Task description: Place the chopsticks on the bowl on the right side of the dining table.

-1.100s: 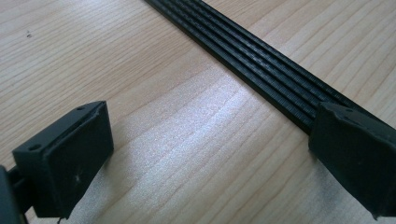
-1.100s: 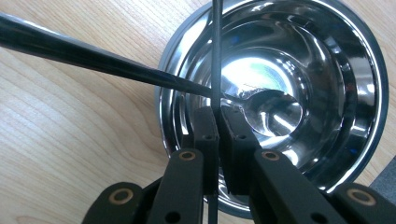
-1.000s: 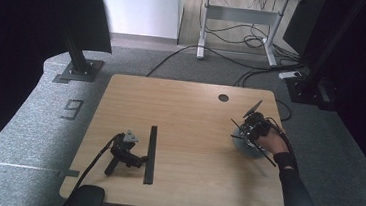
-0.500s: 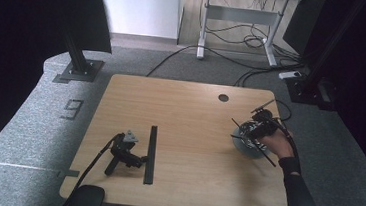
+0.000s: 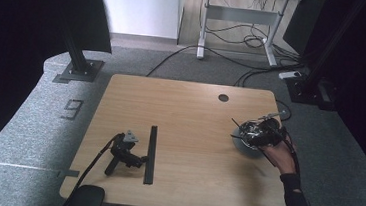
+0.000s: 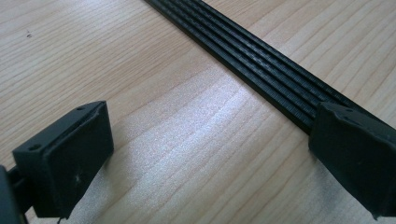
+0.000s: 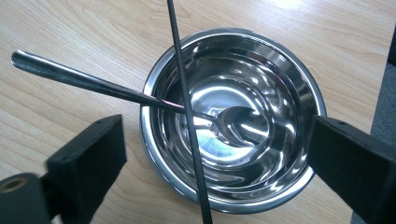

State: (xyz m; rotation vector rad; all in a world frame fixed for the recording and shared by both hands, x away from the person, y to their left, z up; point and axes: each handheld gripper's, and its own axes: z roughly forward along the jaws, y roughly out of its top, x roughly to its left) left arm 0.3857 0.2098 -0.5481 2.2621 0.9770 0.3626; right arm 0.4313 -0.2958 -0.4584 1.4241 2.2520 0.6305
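Round shiny steel bowl on wooden table: mouth crossed by thin black rod. Long steel spoon leans over its left rim. Bare wood left of bowl.

On my table the bowl sits at the right edge, midway between near and far. A spoon lies in it, handle out over the rim, and a thin rod crosses above both. The strip lies left of centre, running near to far. A hole is at the far side.

Wooden table: steel bowl, black strip.
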